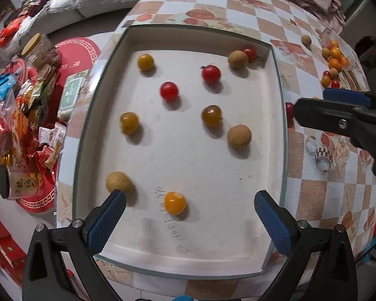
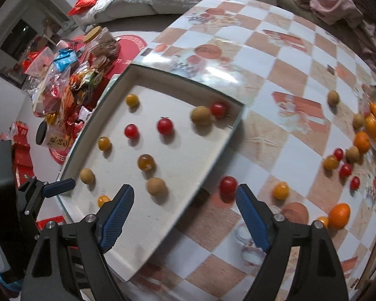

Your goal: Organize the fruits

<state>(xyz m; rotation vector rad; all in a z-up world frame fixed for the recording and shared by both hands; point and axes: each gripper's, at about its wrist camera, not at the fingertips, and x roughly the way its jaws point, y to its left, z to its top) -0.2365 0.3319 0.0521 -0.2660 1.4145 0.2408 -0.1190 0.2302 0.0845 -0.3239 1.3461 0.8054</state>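
Note:
A white tray (image 1: pixel 238 245) on the checkered table holds several small fruits: red tomatoes (image 1: pixel 169 90), yellow tomatoes (image 1: pixel 145 62) and brown longans (image 1: pixel 239 136). My left gripper (image 1: pixel 190 215) is open and empty, low over the tray's near end, with an orange tomato (image 1: pixel 175 202) between its fingers. My right gripper (image 2: pixel 185 210) is open and empty over the tray's right rim (image 2: pixel 213 165). A red tomato (image 2: pixel 228 185) lies on the table by its right finger. More fruits (image 2: pixel 346 160) lie loose at the far right.
Snack packets and jars (image 1: pixel 25 115) crowd the low surface left of the table. A yellow tomato (image 2: pixel 281 191) and an orange kumquat (image 2: pixel 339 215) lie on the tablecloth. Pink cloth (image 2: pixel 333 5) lies at the table's far edge.

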